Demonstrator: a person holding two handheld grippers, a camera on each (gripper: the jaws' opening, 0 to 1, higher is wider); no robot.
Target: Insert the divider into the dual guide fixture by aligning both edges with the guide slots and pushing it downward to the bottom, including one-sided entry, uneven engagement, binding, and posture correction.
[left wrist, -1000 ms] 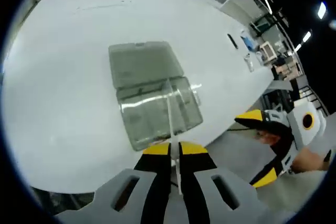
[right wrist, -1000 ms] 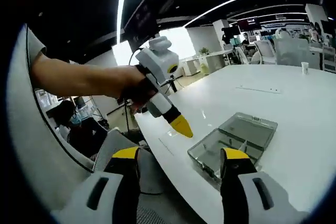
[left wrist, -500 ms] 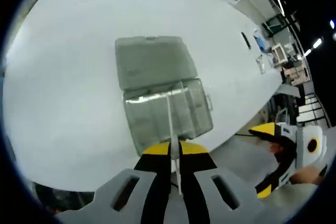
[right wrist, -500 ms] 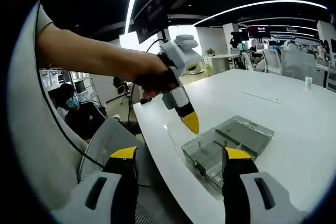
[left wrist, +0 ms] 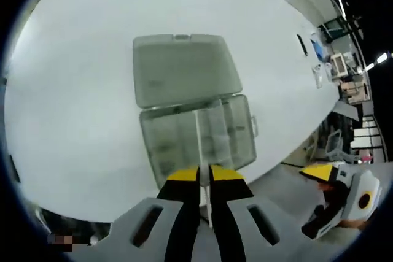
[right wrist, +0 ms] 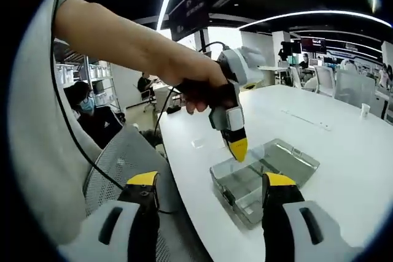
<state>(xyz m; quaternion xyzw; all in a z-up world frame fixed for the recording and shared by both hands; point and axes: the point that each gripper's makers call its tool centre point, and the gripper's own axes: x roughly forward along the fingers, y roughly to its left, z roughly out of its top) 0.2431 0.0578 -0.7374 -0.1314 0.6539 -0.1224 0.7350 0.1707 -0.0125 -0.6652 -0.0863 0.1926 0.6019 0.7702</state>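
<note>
While the left gripper (left wrist: 204,175) is clamped on the lower edge of the thin clear divider (left wrist: 198,142) above the open clear compartment box (left wrist: 196,136), the right gripper (right wrist: 210,182) waits apart, and this light, stiff, slippery plate probably needs gentle pressure near its edge

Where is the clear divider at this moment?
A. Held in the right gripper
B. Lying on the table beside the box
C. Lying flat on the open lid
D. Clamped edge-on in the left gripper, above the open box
D: the left gripper pinches the divider edge-on above the open box.
</note>
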